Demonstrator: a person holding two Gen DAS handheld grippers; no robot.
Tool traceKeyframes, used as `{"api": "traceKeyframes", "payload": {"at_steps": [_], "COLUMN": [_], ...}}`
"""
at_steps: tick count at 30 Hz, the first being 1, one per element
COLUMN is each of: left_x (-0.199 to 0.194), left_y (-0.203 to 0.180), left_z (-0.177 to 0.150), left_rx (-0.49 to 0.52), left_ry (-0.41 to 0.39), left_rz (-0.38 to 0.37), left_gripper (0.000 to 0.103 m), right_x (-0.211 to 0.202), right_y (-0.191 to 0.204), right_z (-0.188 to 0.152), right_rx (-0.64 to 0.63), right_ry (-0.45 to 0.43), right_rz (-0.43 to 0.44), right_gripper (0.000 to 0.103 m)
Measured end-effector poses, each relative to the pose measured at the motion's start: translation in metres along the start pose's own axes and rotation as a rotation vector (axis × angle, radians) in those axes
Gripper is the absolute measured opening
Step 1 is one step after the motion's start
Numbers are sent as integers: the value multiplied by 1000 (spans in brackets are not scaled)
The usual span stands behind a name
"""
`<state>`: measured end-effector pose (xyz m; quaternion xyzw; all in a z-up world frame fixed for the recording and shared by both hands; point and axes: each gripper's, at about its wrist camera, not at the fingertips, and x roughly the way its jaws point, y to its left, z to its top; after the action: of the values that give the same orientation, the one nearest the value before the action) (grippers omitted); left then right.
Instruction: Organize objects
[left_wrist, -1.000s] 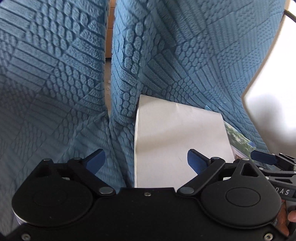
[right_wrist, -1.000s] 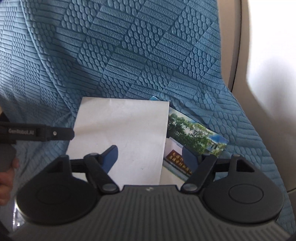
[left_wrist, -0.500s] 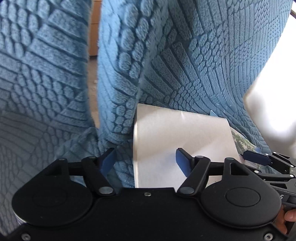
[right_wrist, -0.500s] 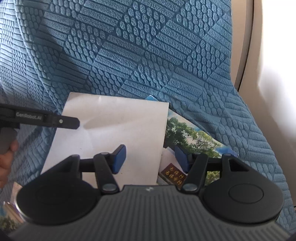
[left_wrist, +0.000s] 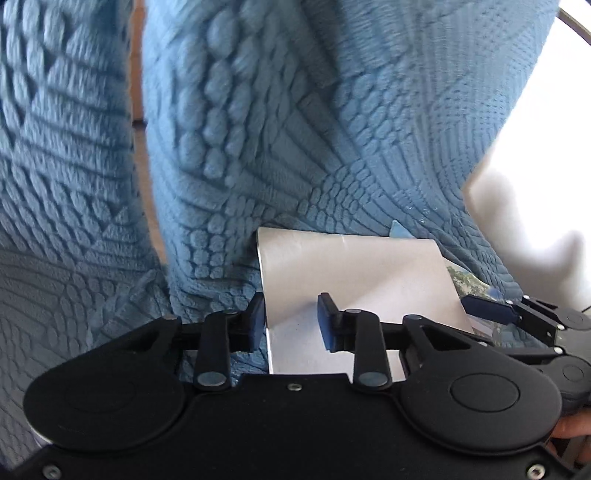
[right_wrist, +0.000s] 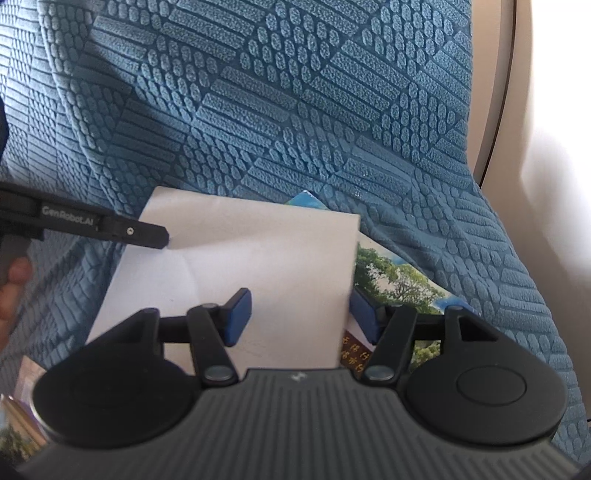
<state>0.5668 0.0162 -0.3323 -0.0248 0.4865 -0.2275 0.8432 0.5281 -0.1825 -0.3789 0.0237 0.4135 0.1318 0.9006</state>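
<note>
Left wrist view: the left gripper (left_wrist: 291, 319) straddles the left edge of the white sheet (left_wrist: 354, 273); one pad sits outside that edge against the blue cover (left_wrist: 258, 147), the other over the paper.
Left gripper state: its jaws have just been closing, with the sheet's edge between them; a gap shows at the inner pad, so it is not yet clamped.
Right wrist view: the right gripper (right_wrist: 299, 319) straddles the sheet's right edge, one pad over the white paper (right_wrist: 266, 258), the other over the photo card (right_wrist: 399, 280) beneath.
Right gripper state: released, jaws apart, nothing pinched.
Where the sheet is: flat on the textured blue seat cover (right_wrist: 295, 110), overlapping the photo card, whose tree picture pokes out on the right; a blue corner of something under the sheet shows at its far edge.
Why two grippers: probably one at each side edge so thin paper can be lifted without bending.
Why the steep angle: pads likely need to get under an edge lying on soft cloth.
Other items: another picture (right_wrist: 14, 439) shows at the lower left, too blurred to tell.
Risk: the cover may bunch into the jaws with the paper.
</note>
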Motion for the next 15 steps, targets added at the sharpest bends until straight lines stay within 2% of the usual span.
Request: {"api": "traceKeyframes", "payload": {"at_steps": [2, 6, 10, 13, 15], "left_x": [-9, -26, -43, -50, -48], "left_y": [-2, -5, -10, -17, -24], "left_z": [0, 2, 4, 4, 2], "left_rx": [27, 75, 138, 205, 243], "left_ry": [-21, -53, -81, -70, -52], "left_rz": [-15, -91, -218, -304, -327], "left_gripper": [24, 23, 23, 23, 23], "right_x": [1, 2, 4, 4, 5], "right_y": [-1, -3, -4, -6, -7], "right_z": [1, 2, 2, 3, 2], "right_rx": [4, 21, 30, 42, 46], "right_ry": [-3, -8, -11, -18, -20], "right_rz": [5, 10, 11, 18, 23], "right_gripper": [63, 63, 63, 63, 63]}}
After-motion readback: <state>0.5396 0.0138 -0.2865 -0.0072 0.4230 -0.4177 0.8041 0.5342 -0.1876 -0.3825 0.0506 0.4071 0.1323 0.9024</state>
